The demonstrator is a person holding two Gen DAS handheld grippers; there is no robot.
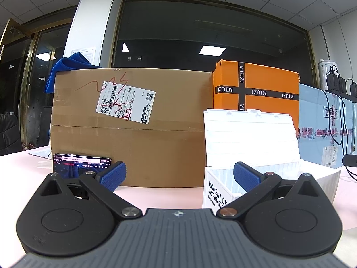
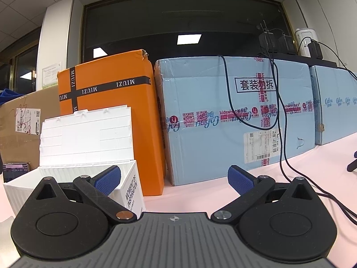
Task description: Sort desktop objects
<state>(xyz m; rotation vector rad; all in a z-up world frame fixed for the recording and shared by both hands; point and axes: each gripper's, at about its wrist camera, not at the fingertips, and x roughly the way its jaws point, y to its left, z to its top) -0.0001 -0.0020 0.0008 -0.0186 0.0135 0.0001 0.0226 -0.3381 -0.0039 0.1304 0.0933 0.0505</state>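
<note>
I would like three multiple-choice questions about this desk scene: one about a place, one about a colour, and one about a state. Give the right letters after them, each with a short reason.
1. Where does the phone stand?
A. inside the white storage box
B. against the brown cardboard box
C. on top of the orange box

2. What colour is the box printed MIUZI?
A. orange
B. green
C. black

3. In what state is the lid of the white storage box?
A. shut
B. taken off, lying on the desk
C. raised open

Answers: 1 B, the phone leans at the foot of the brown cardboard box. 2 A, its faces are orange under black bands. 3 C, the lid stands up behind the open box.
</note>
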